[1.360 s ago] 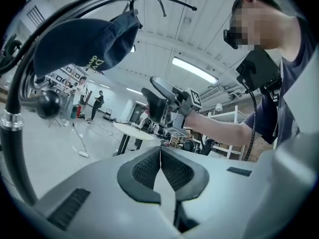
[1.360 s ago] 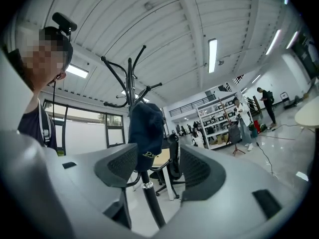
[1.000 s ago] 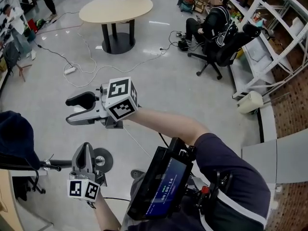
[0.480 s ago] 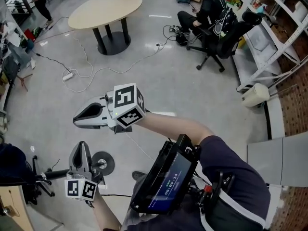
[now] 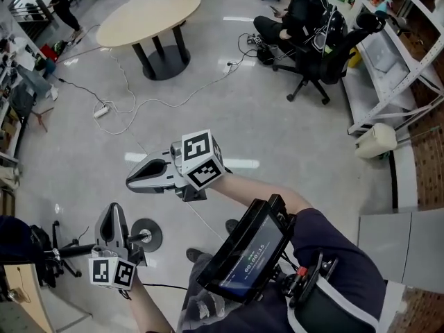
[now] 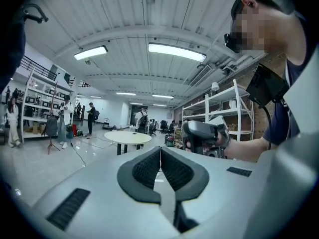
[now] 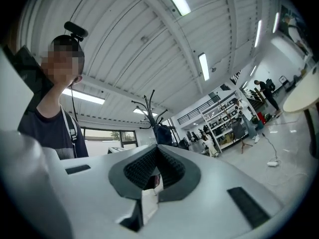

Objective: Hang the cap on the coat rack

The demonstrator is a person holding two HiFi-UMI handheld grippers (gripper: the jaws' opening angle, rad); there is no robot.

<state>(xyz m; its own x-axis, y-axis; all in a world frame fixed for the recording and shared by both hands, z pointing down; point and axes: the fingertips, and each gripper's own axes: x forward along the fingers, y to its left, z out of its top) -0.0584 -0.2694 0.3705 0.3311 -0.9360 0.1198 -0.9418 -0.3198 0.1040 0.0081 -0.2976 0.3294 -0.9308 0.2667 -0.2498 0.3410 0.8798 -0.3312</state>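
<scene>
Cap (image 7: 163,134), dark blue, hangs on coat rack (image 7: 151,111) just below its hooks, well apart from both grippers. Right gripper (image 7: 157,151) points toward coat rack, jaws closed together, nothing between pads. Left gripper (image 6: 160,151) jaws closed too, empty, facing round table (image 6: 128,137).

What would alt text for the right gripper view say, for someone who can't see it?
The right gripper, jaws shut and empty, fills the foreground, pointing toward a black coat rack with a dark blue item, probably the cap, hanging on it. The person holding it is at left; shelving lines the hall at right.
</scene>
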